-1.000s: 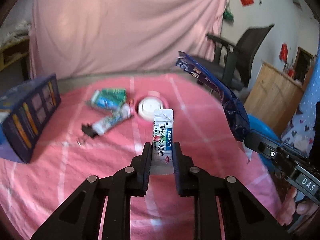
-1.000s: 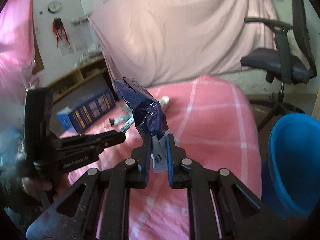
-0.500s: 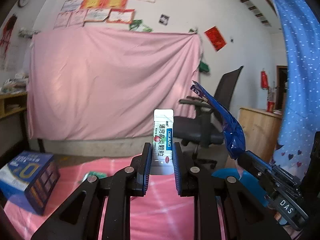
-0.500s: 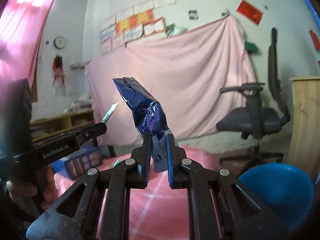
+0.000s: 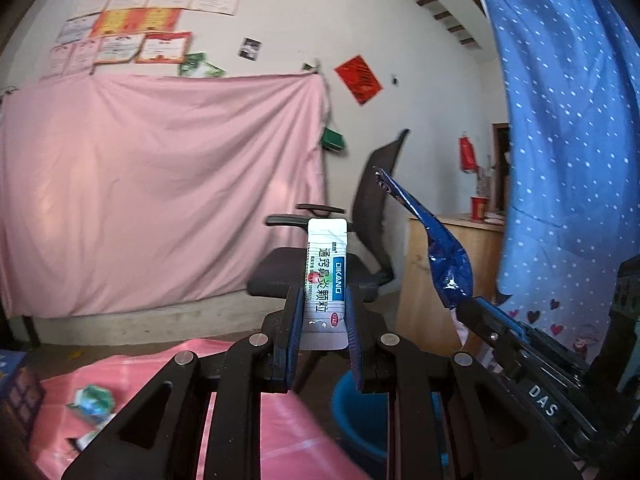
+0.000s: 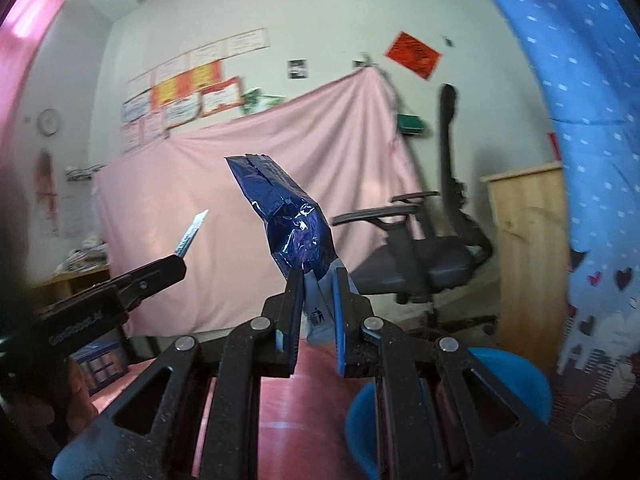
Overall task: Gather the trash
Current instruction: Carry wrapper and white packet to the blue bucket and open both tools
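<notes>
My left gripper (image 5: 321,312) is shut on a white medicine sachet (image 5: 325,276) with green and blue print, held upright in the air. My right gripper (image 6: 317,300) is shut on a crumpled dark blue foil wrapper (image 6: 286,216) that sticks up to the left. In the left wrist view that blue wrapper (image 5: 440,248) and the right gripper (image 5: 464,308) show at the right. In the right wrist view the sachet (image 6: 192,234) shows edge-on at the left gripper's tip. A blue bin (image 6: 512,380) stands on the floor low at the right, its rim (image 5: 348,400) partly hidden behind my left fingers.
The pink-clothed table (image 5: 248,420) lies below with a green crumpled wrapper (image 5: 93,398) and a blue box (image 6: 100,364) on it. A black office chair (image 5: 320,272), a wooden cabinet (image 6: 528,256), a pink hanging sheet (image 5: 160,200) and a blue dotted curtain (image 5: 560,120) stand around.
Both grippers have risen and swung right, away from the tabletop, each still holding its piece of trash. The chair, cabinet and blue bin have come into view ahead.
</notes>
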### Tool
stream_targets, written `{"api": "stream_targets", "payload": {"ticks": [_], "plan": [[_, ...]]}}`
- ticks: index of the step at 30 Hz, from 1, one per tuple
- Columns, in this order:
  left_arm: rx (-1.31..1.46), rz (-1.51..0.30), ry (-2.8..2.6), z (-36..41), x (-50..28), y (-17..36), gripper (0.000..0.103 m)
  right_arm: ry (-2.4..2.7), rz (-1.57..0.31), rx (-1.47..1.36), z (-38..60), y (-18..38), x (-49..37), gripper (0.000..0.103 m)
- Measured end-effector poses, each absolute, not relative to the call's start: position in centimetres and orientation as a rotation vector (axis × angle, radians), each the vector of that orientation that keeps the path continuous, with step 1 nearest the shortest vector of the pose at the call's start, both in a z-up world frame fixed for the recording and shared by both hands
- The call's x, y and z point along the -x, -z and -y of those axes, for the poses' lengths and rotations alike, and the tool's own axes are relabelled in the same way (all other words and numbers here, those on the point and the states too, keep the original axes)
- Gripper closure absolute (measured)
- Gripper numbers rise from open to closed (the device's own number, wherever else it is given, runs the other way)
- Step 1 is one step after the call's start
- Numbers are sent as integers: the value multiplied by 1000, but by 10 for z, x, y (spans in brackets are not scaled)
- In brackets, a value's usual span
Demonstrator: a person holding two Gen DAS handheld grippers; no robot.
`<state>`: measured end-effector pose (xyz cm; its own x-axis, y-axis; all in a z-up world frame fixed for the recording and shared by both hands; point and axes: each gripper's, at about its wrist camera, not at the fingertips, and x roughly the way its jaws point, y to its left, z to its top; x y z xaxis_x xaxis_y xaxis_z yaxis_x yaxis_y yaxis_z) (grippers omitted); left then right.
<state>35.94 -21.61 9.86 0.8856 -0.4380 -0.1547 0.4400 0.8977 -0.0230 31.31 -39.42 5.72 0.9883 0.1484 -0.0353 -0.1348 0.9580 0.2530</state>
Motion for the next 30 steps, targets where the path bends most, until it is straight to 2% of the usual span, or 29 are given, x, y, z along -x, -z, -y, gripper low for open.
{"api": "stream_targets", "payload": {"ticks": [8,18,27,29,30], "plan": [[-15,-242,541,267,-394,-80,86,5,-180,-303,437,-40,-330,63],[0,-461,586,298,-429,-43,86,67,-375,-356,464,-12,-357,63],[-22,-565,602,311,-439,-23,85,68,-467,-388,476,5,-372,61],[-32,-590,603,314,-441,-20,83,69,-472,-396,478,7,-374,61],[-35,-600,602,314,-442,-19,77,71,-475,-398,479,8,-375,61]]}}
